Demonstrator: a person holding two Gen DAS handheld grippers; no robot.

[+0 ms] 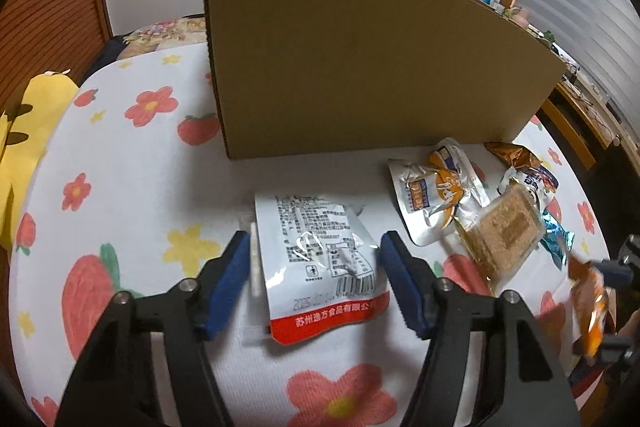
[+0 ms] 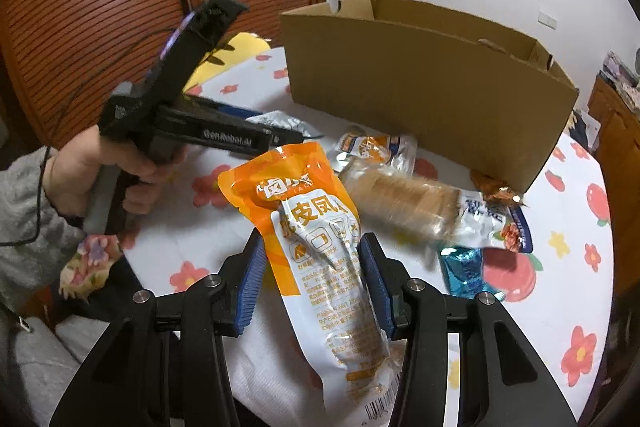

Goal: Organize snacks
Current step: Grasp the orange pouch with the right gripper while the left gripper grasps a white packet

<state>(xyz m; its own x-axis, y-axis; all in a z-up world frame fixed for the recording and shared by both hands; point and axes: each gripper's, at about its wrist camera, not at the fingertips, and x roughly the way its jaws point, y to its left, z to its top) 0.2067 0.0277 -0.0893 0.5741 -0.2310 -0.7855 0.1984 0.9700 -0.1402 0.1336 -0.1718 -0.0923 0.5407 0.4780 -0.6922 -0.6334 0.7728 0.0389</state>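
the right tool clamps the orange snack pouch, light, slippery, crinkly film best pinched mid-body, while the left tool hangs released around the white pouch on the desk.

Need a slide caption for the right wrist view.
Right hand-held gripper grips an orange-and-white snack pouch above the floral tablecloth, cardboard box behind.
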